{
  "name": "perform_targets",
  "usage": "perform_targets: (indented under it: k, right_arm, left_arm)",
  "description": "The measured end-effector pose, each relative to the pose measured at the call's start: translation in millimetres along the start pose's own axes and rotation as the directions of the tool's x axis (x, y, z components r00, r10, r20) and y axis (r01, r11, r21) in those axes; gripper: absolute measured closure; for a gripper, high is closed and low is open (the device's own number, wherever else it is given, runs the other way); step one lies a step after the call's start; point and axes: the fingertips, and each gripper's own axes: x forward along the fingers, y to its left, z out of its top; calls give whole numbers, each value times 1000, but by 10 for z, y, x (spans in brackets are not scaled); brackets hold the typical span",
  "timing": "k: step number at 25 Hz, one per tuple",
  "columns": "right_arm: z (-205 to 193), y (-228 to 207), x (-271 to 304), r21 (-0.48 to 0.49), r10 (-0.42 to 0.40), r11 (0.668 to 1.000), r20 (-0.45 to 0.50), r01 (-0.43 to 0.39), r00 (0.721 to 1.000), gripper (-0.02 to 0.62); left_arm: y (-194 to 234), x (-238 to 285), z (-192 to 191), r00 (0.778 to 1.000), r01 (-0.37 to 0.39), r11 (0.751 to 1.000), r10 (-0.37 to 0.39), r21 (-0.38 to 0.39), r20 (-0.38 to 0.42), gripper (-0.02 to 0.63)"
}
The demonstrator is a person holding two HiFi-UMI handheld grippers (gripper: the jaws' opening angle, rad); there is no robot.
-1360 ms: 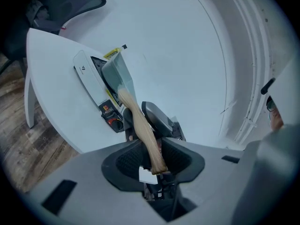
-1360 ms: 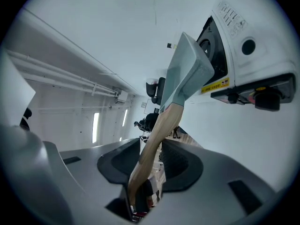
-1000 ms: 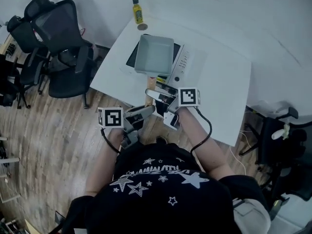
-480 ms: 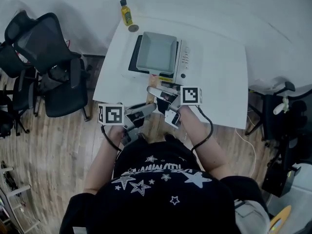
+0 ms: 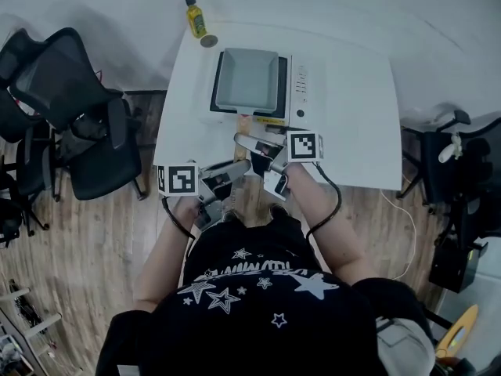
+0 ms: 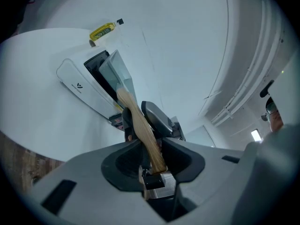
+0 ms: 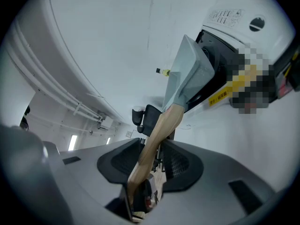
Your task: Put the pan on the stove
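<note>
White table [image 5: 352, 147] over wood floor [image 5: 102, 241]: two grippers share one pan handle.
Nearest, the left gripper [image 5: 241, 165] pinches the wooden handle [image 5: 244, 125] at its free end. The right gripper [image 5: 252, 141] clamps it just beyond, likely to steady the weight. Past both fingertips the square grey pan [image 5: 246, 81] sits over the induction stove [image 5: 301, 92]; whether it rests there is unclear. An oil bottle [image 5: 193, 18] stands farthest.

On the white rectangular table [image 5: 352, 108], the grey square metal pan [image 5: 246, 79] sits on the flat white-and-black electric stove [image 5: 301, 92]. Its pale wooden handle [image 5: 243, 124] reaches toward me, clamped in my left gripper [image 5: 239, 168] and right gripper [image 5: 249, 141] (the right nearer the pan). A small yellow plastic bottle [image 5: 193, 16] stands behind the stove, far left. Black mesh office chairs [image 5: 70, 124] stand left of the table.
</note>
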Motion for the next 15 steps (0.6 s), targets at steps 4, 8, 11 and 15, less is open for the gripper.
perform_targets:
  k: [4, 8, 11, 15]
  right_arm:
    - [19, -25, 24, 1, -7, 1000, 15, 7, 1000, 446]
    - [32, -58, 36, -6, -21, 1000, 18, 21, 1000, 446]
    - [23, -91, 51, -8, -31, 999, 12, 31, 999, 445]
    - [10, -134, 50, -9, -39, 999, 12, 39, 999, 446]
  left_arm:
    - [31, -24, 33, 1000, 15, 1000, -15, 4, -10, 472]
    - [62, -21, 47, 1000, 23, 1000, -23, 2, -14, 472]
    - [100, -12, 38, 1000, 22, 1000, -23, -5, -16, 472]
    - [140, -7, 15, 1000, 13, 1000, -13, -2, -23, 472]
